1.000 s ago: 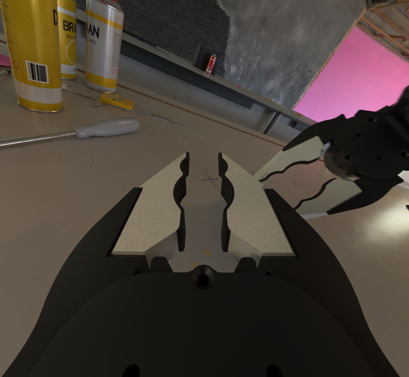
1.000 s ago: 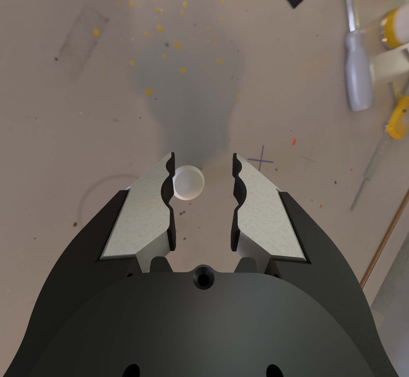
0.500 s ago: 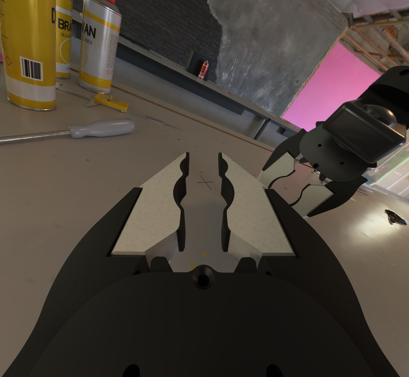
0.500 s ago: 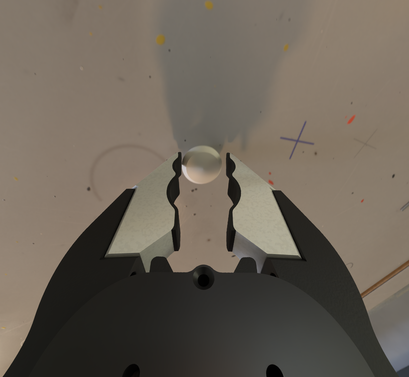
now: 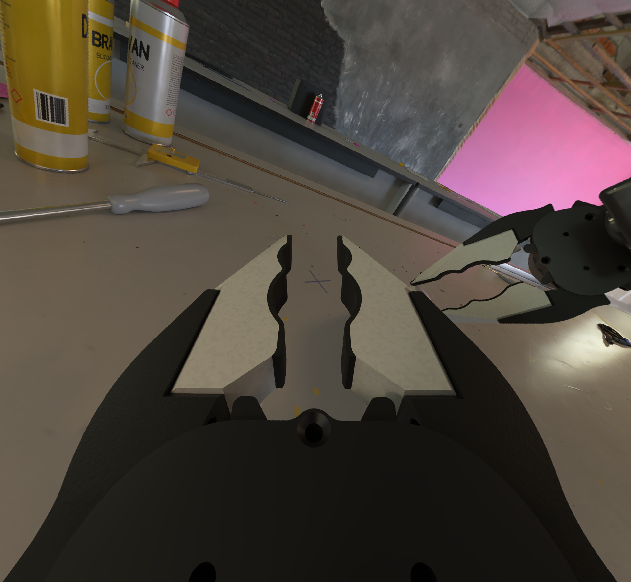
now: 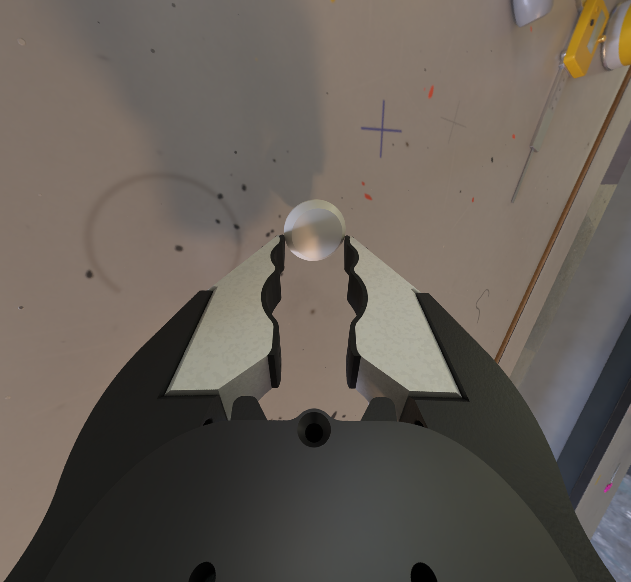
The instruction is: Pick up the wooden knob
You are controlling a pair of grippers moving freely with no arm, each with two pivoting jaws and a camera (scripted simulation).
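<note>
The wooden knob (image 6: 314, 229), a small pale round piece, sits pinched between the tips of my right gripper (image 6: 314, 239), which is shut on it over the beige tabletop (image 6: 102, 343). In the left wrist view the right gripper (image 5: 426, 296) shows at the right, low over the table, and the knob is hidden behind my left finger. My left gripper (image 5: 314, 241) is empty, its jaws a narrow gap apart, pointing at a blue cross mark (image 5: 317, 281).
Three yellow and silver spray cans (image 5: 44, 60) stand at the far left, with a grey-handled screwdriver (image 5: 160, 197) and a yellow-bodied caliper (image 5: 174, 157) lying before them. The table edge (image 6: 553, 258) runs along the right in the right wrist view. A small dark object (image 5: 613, 338) lies at the right.
My right gripper's fingers have closed from open around the knob to pinching it at the tips. The table marks have shifted under it. My left gripper has barely moved.
</note>
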